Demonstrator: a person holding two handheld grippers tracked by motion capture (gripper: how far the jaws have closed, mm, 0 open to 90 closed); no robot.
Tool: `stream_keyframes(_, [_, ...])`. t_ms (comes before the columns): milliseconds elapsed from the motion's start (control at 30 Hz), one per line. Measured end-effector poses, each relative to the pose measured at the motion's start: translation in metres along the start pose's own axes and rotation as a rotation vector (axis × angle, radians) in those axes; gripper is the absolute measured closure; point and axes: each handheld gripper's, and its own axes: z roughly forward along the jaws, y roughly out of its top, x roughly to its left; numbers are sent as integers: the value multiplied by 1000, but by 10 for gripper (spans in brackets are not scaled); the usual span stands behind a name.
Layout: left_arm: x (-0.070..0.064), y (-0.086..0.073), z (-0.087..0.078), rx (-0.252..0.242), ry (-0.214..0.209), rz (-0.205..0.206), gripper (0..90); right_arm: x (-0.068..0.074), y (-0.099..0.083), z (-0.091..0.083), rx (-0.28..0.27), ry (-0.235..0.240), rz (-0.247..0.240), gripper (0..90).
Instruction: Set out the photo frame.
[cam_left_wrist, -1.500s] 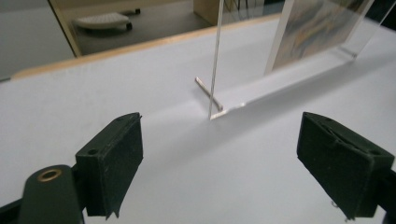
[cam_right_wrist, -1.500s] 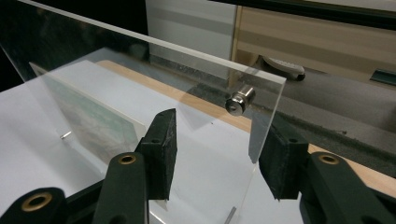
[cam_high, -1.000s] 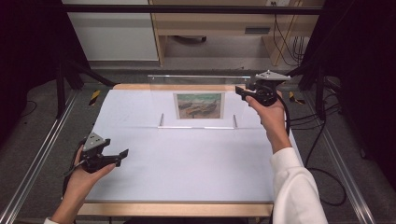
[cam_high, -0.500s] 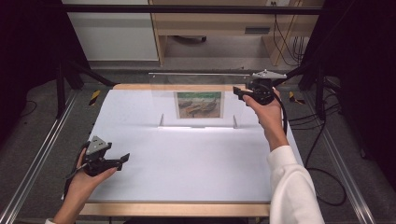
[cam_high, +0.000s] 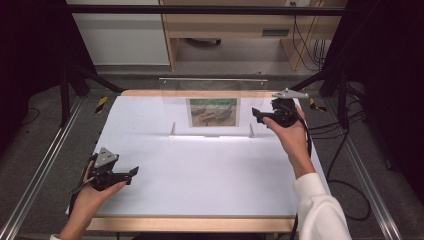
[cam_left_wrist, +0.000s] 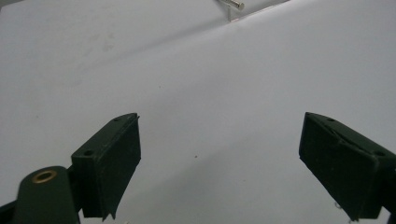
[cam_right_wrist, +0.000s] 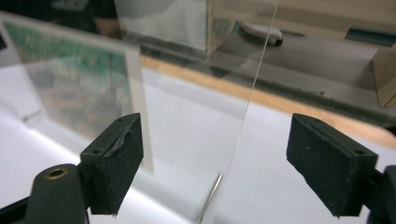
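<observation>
Two grippers are seen over the white table (cam_high: 200, 170), and the work appears to be at its very start, since nothing is held yet. The thing in hand is a clear stand (cam_high: 212, 107), an upright transparent sheet at the far middle of the table, with a printed picture (cam_high: 213, 111) shown within it and small metal pegs at its foot. The right gripper (cam_high: 261, 115) is held at the right edge of the stand, level with the picture; in the right gripper view its jaws are spread wide, and the thin edge of the clear stand (cam_right_wrist: 261, 70) is seen between them, though neither pad (cam_right_wrist: 119, 154) is touching it as far as can be told. The picture (cam_right_wrist: 70, 88) is seen to the left of that edge, behind the sheet. The left gripper (cam_high: 131, 173) is held well apart from the stand, near the front left part of the table, and its jaws are likewise spread wide over the bare white surface (cam_left_wrist: 210, 93), with nothing between them. The reach to the stand can be judged as nearly done. The closing of the jaws on its edge, and whatever lifting or moving of the stand is meant, is judged to be left.
</observation>
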Motion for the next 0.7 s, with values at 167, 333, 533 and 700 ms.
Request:
stream_keyframes(167, [-1, -2, 1, -7, 30, 7, 121, 12, -35, -11, 42, -5, 0, 140])
stream_keyframes(333, [0, -7, 5, 0, 50, -4, 120, 22, -71, -20, 80, -2, -14, 121])
stream_keyframes(533, [4, -11, 6, 1, 71, -25, 120, 26, -99, -29, 104, -2, -24, 108])
stream_keyframes(700, [6, -13, 6, 14, 79, -34, 112, 28, -119, -37, 153, -4, -7, 90])
